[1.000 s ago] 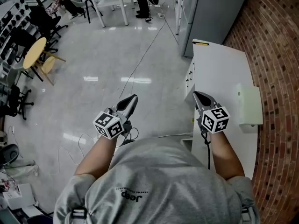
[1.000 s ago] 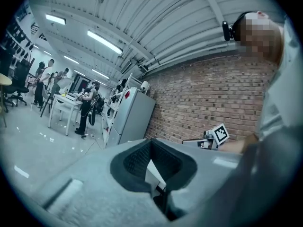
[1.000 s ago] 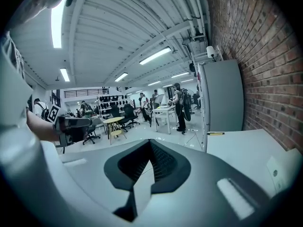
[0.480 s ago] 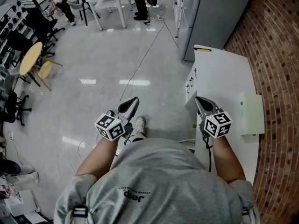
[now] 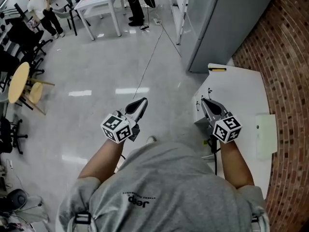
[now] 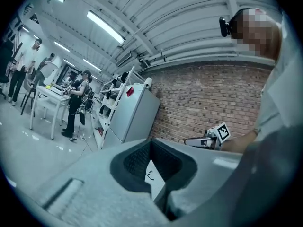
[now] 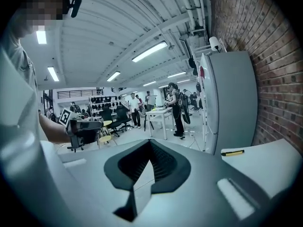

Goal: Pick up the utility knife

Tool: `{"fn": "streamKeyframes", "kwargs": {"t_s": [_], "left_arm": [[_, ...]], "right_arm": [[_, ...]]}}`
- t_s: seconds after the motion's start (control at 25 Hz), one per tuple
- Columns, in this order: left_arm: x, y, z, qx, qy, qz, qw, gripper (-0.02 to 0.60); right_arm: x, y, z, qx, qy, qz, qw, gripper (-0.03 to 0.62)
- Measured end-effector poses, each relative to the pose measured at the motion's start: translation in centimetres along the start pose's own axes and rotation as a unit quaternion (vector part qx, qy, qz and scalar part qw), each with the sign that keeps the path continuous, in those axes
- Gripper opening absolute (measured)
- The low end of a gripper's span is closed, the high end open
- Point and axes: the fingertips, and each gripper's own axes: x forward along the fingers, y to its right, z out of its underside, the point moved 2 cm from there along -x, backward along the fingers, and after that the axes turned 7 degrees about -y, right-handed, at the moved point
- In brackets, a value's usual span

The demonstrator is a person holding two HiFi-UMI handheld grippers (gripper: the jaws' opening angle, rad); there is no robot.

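My left tool (image 5: 140, 103) hangs over the bare floor, well apart from the work. Its jaws are closed with nothing between them. A thin cable (image 5: 149, 62) runs across the floor ahead of it, and I judge I could snag a foot on that if I step in carelessly.

My right tool (image 5: 204, 102) sits over the near corner of the white tabletop (image 5: 239, 93). Its jaws are also pressed together and empty. The utility knife (image 5: 217, 69), a slim yellow-and-black bar, lies flat at the far edge of the tabletop, just beside the grey cabinet (image 5: 227, 23). It is well apart from both tools.

The risks as I see them:
- If I arrive with the jaws together, I would shove the knife rather than take it.
- A shove that close to the edge could send it off the tabletop.
- It lies low and flat, so the pads may skid over it.

Further right a pale box (image 5: 266, 135) rests on the tabletop, clear of my path.

The only writing I can read is "Jeep" on my grey shirt (image 5: 159, 187). The cabinet's red label is too small to make out.
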Motion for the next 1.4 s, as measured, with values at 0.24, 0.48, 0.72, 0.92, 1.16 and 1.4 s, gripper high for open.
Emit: {"fn": "streamKeyframes", "kwargs": {"t_s": [0.24,0.48,0.72,0.92,1.16,1.4], "left_arm": [[1.7,-7.9,-3.5,0.003,-0.007,0.016,0.9998,0.0],[3.0,-12.0,-4.1,-0.015,-0.011,0.013,0.9997,-0.002],[5.7,-14.5,-4.6,-0.02,-0.016,-0.002,0.9997,0.0],[9.4,-16.5,-5.7,-0.017,-0.01,-0.032,0.9993,-0.001],[15.1,-17.5,-7.3,-0.022,0.002,-0.083,0.9963,-0.002],[21.2,-18.5,-9.9,-0.029,0.011,-0.114,0.993,-0.001]], "right_arm": [[7.4,1.2,-4.3,0.013,0.003,0.008,1.0,0.009],[11.1,3.2,-5.3,0.02,-0.01,0.008,1.0,0.009],[14.1,6.7,-6.4,0.024,-0.011,-0.006,1.0,0.009],[17.5,10.6,-8.7,0.008,-0.003,-0.041,0.999,0.009],[20.1,16.5,-10.5,-0.025,-0.002,-0.086,0.996,0.009],[22.3,22.2,-12.2,-0.035,-0.018,-0.12,0.992,0.009]]}}
